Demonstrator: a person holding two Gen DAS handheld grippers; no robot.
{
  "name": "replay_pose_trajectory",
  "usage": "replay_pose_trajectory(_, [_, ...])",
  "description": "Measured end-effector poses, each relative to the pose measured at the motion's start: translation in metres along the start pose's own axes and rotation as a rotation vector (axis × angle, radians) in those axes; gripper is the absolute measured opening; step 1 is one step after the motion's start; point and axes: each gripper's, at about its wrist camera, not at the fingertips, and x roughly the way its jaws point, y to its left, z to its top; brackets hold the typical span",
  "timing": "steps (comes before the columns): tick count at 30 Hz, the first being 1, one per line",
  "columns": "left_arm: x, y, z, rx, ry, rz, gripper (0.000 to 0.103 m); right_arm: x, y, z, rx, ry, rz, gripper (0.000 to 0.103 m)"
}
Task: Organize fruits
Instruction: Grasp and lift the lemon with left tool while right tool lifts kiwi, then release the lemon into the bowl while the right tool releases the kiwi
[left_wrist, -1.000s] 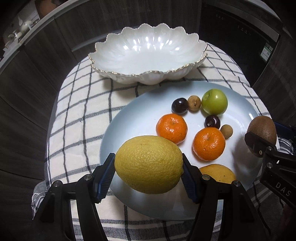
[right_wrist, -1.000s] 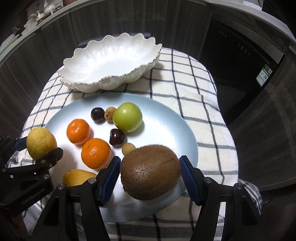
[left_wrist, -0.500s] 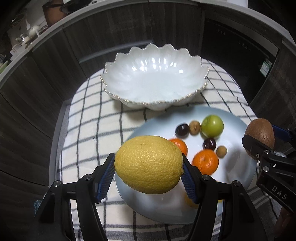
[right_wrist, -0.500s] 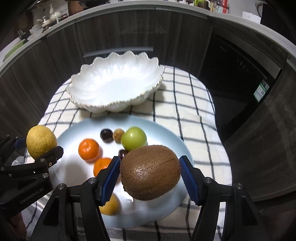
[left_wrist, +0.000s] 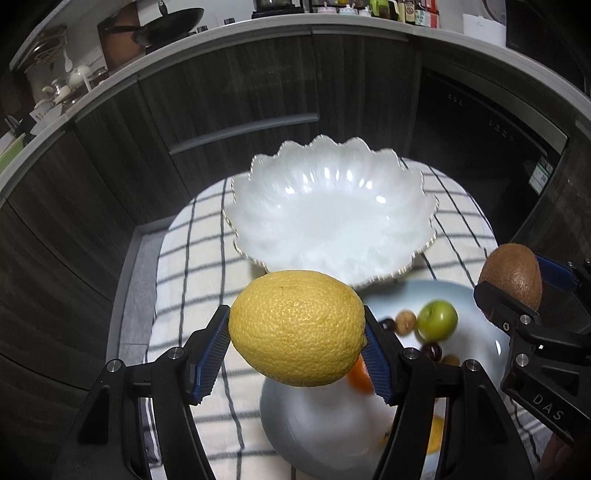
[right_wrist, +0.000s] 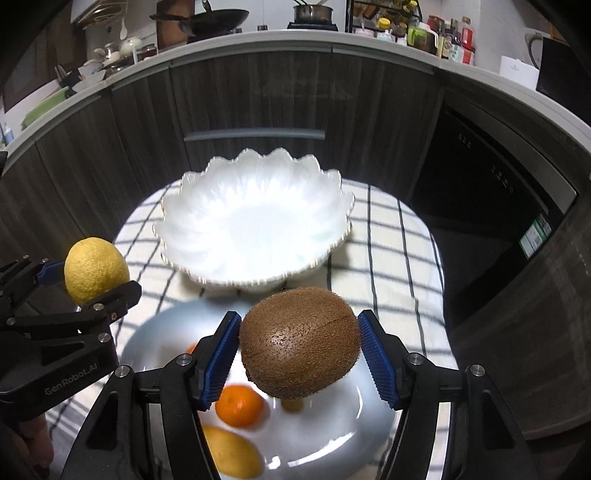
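Dark wood-grain cabinets curved behind the table (left_wrist: 192, 258), which wore a white cloth with dark checks, and much of what sat on it was hard for you to make out. Your left hand-held gripper (left_wrist: 297, 332) blocked the near part of the pale blue plate (left_wrist: 314, 424), so from that side only a slice of a mandarin (left_wrist: 360, 376) showed past the lemon (left_wrist: 297, 328), and the small dark and tan fruits beside the green apple (left_wrist: 437, 319) were smeared by blur. At the bottom of the right wrist view, a yellow fruit (right_wrist: 232, 452) was cut off by the frame edge.

Your left hand-held gripper was clamped on the lemon, its blue pads pressed to both ends, the fruit held in the air just in front of the white scalloped bowl (left_wrist: 332, 214). Your right hand-held gripper (right_wrist: 299, 345) was likewise clamped on the kiwi (right_wrist: 299, 341), held above the plate and short of the bowl, whose inside showed only white.

On the left hand-held gripper's body you could read "GenRobot.AI" in the right wrist view; on the right one, "DAS" showed in the left wrist view. A green-and-white sticker (right_wrist: 535, 232) on the dark appliance at far right was too small to read.
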Motion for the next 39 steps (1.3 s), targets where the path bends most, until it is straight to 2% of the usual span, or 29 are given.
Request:
replay_pose_trajectory(13, [0.028,0.011,0.057,0.012,-0.049,-0.001,0.066,0.036,-0.004,0.059,-0.018,-0.038,-0.010,0.065])
replay_pose_trajectory(21, [0.069,0.016,0.081,0.004,-0.010,-0.022,0.066,0.073,-0.007,0.086,-0.029,-0.013,-0.009,0.065])
replay_pose_trajectory(29, [0.109,0.022,0.102,0.011,0.027,-0.044,0.066,0.118,-0.008,0.105,-0.021,0.048,0.012,0.065])
replay_pose_trajectory(39, [0.147,0.024,0.102,0.013,0.095,-0.051,0.066,0.152,-0.006,0.106,-0.027,0.108,0.002,0.065])
